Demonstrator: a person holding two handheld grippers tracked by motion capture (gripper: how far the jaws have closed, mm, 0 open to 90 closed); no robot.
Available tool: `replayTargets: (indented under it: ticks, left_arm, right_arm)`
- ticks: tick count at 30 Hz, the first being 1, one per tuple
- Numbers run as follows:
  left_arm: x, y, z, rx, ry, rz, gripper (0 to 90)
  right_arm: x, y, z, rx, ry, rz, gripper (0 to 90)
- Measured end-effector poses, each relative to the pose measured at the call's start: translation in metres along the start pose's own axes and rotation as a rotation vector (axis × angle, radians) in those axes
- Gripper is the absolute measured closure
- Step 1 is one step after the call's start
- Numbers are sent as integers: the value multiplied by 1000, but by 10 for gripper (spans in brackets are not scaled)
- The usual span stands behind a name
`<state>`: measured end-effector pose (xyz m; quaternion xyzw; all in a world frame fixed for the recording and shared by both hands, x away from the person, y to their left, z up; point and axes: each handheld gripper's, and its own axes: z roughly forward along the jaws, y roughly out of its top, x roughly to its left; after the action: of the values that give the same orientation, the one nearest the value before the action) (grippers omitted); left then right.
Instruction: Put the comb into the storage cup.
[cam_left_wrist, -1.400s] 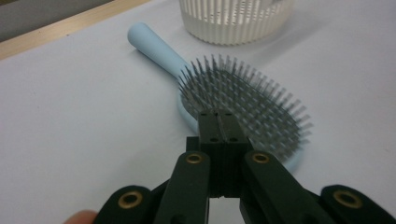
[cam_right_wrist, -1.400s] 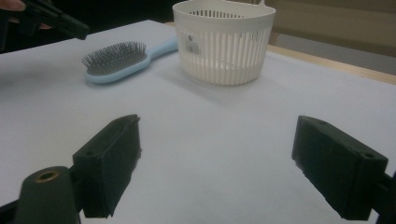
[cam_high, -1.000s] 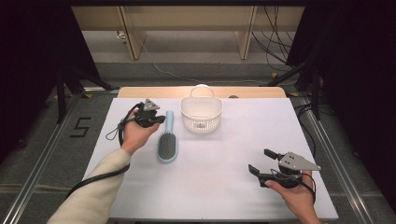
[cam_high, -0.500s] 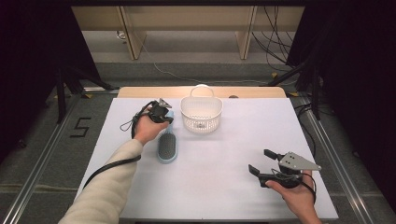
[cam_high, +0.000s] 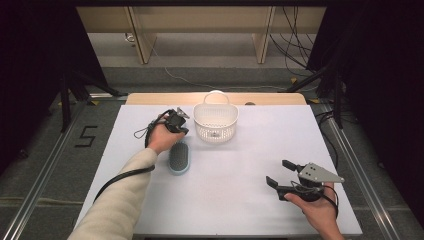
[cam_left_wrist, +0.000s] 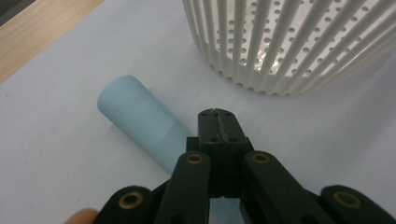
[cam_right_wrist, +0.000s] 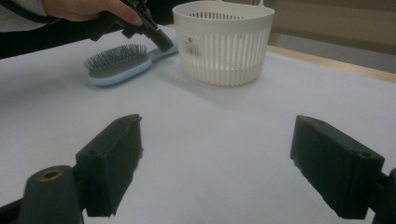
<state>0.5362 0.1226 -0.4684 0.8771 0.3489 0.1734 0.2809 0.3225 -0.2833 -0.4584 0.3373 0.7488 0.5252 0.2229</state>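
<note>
White tabletop (cam_high: 240, 190) with dark floor all around, pretty bare: one hairbrush (cam_high: 179, 158), one white slotted basket (cam_high: 216, 122). My left gripper (cam_left_wrist: 217, 122) is clenched with its jaws pressed together, sitting right over the brush's light blue handle (cam_left_wrist: 140, 122) beside the basket. My hand (cam_high: 161, 139) hides most of that handle from above, so I can't tell if I'm actually touching it. My right gripper (cam_high: 280, 173) hangs released, jaws wide, near the front right edge.
</note>
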Motion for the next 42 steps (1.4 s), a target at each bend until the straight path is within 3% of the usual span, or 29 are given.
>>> replayTargets:
  ticks: [9, 18, 27, 42]
  left_arm:
    - [-1, 4, 2, 42, 11, 1, 900]
    - [9, -3, -4, 93, 57, -63, 900]
    - [22, -24, -16, 152, 76, -127, 900]
    - [30, -64, -40, 217, 45, -233, 900]
  right_arm:
    - [0, 0, 0, 4, 5, 4, 180]
    - [0, -1, 0, 5, 8, 2, 181]
    - [0, -1, 1, 12, 9, 2, 181]
    - [2, -1, 4, 22, 14, -4, 184]
